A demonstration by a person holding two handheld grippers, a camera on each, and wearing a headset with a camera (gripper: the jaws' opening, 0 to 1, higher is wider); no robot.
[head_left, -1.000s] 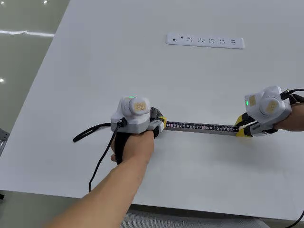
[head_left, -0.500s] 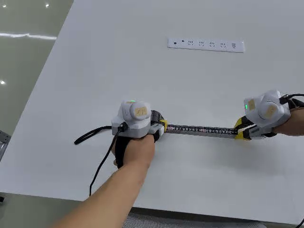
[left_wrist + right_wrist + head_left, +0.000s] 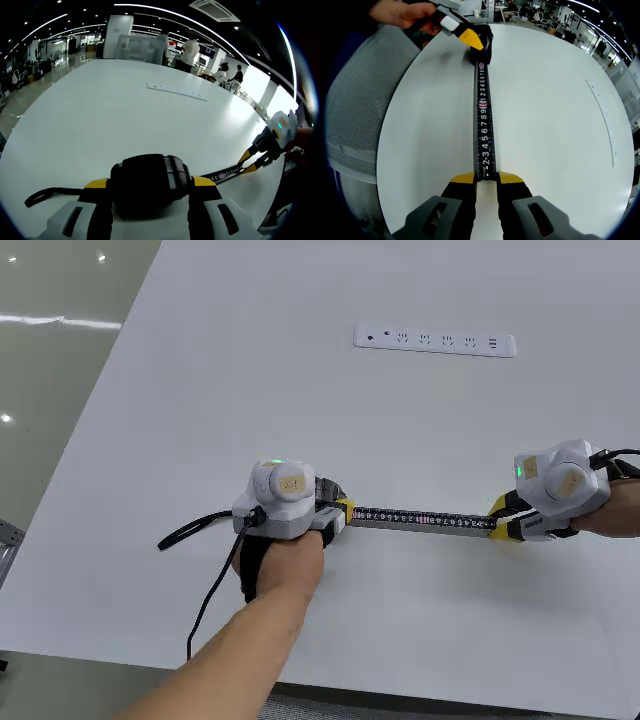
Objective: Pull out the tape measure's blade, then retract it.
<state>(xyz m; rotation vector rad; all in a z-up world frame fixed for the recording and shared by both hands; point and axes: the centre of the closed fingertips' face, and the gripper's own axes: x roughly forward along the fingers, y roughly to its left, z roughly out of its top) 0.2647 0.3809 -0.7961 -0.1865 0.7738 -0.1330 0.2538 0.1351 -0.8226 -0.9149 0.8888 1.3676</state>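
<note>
We hold the left gripper (image 3: 335, 512) at centre-left of the head view, jaws pointing right; our left hand (image 3: 283, 558) wraps its grip from below, and the bare forearm (image 3: 215, 660) runs down to the lower left of the frame; at the bottom of the left gripper view its jaws clamp the tape measure case (image 3: 150, 182); the right gripper (image 3: 500, 521) sits at the right edge, roughly level with the left, our right hand (image 3: 618, 510) behind it, jaws pointing left; in the right gripper view its yellow tips pinch together on the end of the blade (image 3: 484, 115).
</note>
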